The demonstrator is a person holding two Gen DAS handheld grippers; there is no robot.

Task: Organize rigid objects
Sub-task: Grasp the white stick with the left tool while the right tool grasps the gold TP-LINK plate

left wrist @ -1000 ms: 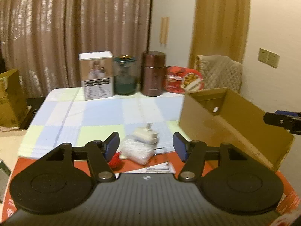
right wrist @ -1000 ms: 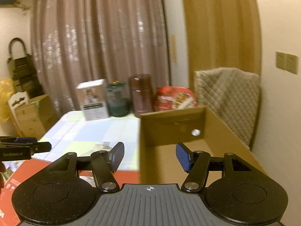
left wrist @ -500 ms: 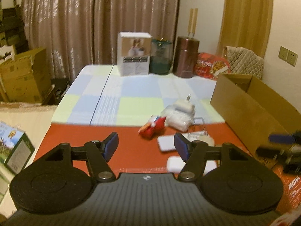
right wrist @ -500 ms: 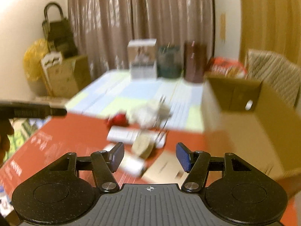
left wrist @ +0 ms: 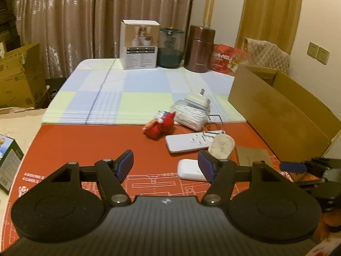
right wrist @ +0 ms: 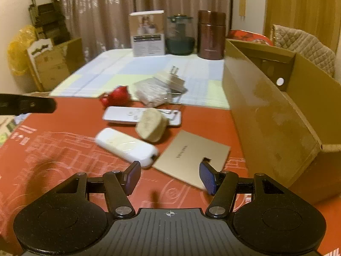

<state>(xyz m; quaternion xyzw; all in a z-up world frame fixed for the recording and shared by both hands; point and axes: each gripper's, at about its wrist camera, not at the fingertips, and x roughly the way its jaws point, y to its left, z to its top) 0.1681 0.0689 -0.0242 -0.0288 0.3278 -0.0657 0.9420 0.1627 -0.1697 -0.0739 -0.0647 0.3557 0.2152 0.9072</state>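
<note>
Several rigid items lie on a red mat [left wrist: 85, 140]: a red toy [left wrist: 158, 123], a white remote [left wrist: 187, 141], a round beige piece [left wrist: 221, 146], a small white device [left wrist: 189, 171], a gold card [right wrist: 189, 157] and a clear bag with a white charger [left wrist: 191, 113]. An open cardboard box [left wrist: 283, 115] stands to their right. My left gripper [left wrist: 165, 165] hovers over the mat's near part, its jaws opening with nothing between them. My right gripper [right wrist: 170, 176] is open and empty, low over the gold card's near edge, beside the white device [right wrist: 125, 144].
At the table's far edge stand a white product box [left wrist: 139, 44], a green glass jar [left wrist: 170, 49], a brown canister [left wrist: 200, 49] and a red snack pack [left wrist: 228, 59]. A quilted chair [left wrist: 268, 55] is behind the box. Cardboard boxes [left wrist: 19, 76] sit on the floor at left.
Both grippers have dropped toward the mat. The right one swung from the cardboard box to the items; the left one drew back, and its jaws widened a little.
</note>
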